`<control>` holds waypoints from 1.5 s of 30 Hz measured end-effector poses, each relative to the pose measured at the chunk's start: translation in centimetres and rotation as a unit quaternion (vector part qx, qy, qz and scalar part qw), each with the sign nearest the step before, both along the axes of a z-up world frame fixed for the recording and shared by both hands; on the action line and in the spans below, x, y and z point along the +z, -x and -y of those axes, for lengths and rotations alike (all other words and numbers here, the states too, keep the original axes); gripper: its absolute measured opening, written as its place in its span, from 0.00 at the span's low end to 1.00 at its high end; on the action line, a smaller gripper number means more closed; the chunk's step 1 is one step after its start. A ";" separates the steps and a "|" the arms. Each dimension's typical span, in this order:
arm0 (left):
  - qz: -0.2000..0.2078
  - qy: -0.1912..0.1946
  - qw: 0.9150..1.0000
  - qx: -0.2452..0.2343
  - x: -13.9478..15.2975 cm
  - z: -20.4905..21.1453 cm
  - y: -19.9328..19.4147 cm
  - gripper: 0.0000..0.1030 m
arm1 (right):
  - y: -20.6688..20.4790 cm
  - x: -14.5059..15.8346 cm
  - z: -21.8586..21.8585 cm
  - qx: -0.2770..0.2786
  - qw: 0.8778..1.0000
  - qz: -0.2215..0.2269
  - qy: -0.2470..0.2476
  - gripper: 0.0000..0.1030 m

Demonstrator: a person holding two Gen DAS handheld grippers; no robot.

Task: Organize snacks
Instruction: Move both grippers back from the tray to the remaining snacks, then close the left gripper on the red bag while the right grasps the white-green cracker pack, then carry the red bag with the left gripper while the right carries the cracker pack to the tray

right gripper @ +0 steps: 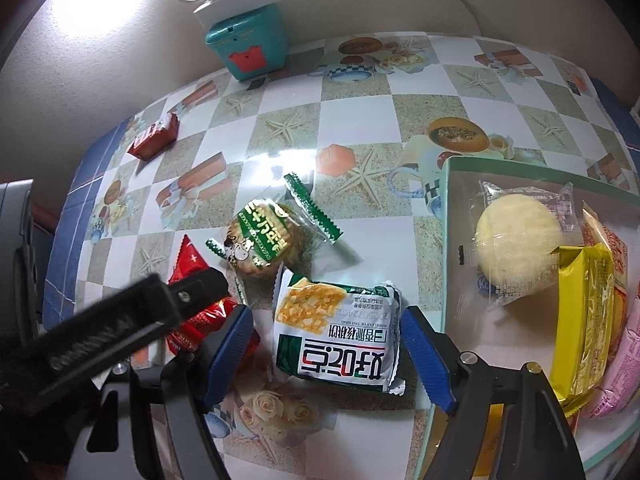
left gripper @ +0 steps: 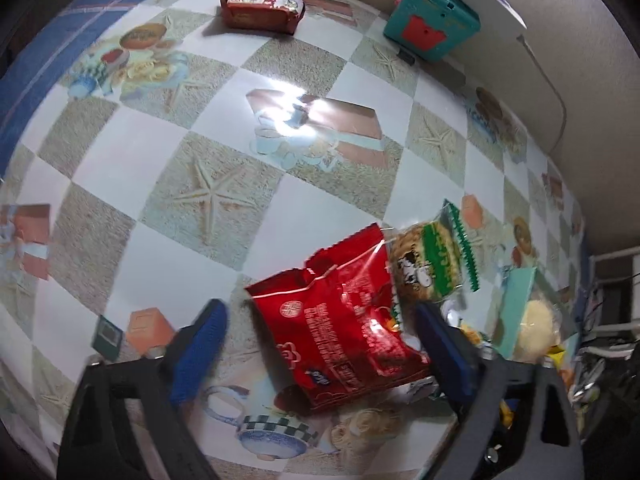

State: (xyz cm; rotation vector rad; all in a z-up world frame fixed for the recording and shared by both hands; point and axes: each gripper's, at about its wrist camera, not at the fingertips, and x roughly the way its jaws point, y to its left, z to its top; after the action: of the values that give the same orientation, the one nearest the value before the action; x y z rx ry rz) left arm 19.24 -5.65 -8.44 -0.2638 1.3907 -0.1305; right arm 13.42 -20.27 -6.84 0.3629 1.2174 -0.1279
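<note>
Both grippers straddle snacks on the table, jaws spread, not pinching: left gripper [left gripper: 320, 344] around a red packet [left gripper: 344, 328], right gripper [right gripper: 326, 340] around a white packet [right gripper: 336, 328]. Next, likely squeeze and lift toward the tray [right gripper: 460, 184] at right.

Right gripper [right gripper: 326, 350] over a white and green snack packet [right gripper: 338, 330]

Its blue fingers [right gripper: 428, 360] stand either side of the packet without touching it, on the checked tablecloth [right gripper: 360, 112]. Left of it the other gripper's black finger [right gripper: 120, 320] crosses a red packet [right gripper: 192, 276]. A green biscuit packet [right gripper: 266, 240] lies just behind. On the right a tray [right gripper: 450, 240] holds a pale round cake [right gripper: 516, 248] and a yellow packet [right gripper: 584, 320].
</note>
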 end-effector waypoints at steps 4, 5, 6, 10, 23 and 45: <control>0.005 -0.015 1.000 0.005 0.1 -0.4 0.0 0.73 | 0.0 -0.1 0.1 0.002 1.000 0.000 -0.002 0.77; 0.006 -0.016 1.000 0.008 0.2 -0.6 -0.1 0.73 | 0.0 -0.1 0.1 0.000 1.000 -0.001 -0.001 0.77; 0.006 -0.017 1.000 0.012 0.2 -1.0 -0.1 0.73 | 0.0 -0.1 0.2 0.000 1.000 -0.001 0.002 0.75; 0.006 -0.021 0.999 0.029 0.3 -3.0 -0.1 0.72 | -0.2 -0.3 -0.1 0.006 1.000 -0.003 0.015 0.75; 0.003 -0.031 0.998 0.050 0.1 -6.0 -0.2 0.72 | -0.3 -1.6 -0.8 0.017 0.999 -0.024 0.030 0.66; 0.022 -0.027 0.997 0.065 3.2 -8.1 3.3 0.58 | 3.5 2.7 -0.6 -0.001 1.000 0.009 0.016 0.61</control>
State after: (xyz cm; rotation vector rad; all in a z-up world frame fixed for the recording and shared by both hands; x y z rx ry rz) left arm 15.95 2.44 -5.20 -0.3032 1.3283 0.0099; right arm 9.88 -19.71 -4.15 0.3374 1.1967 -0.1460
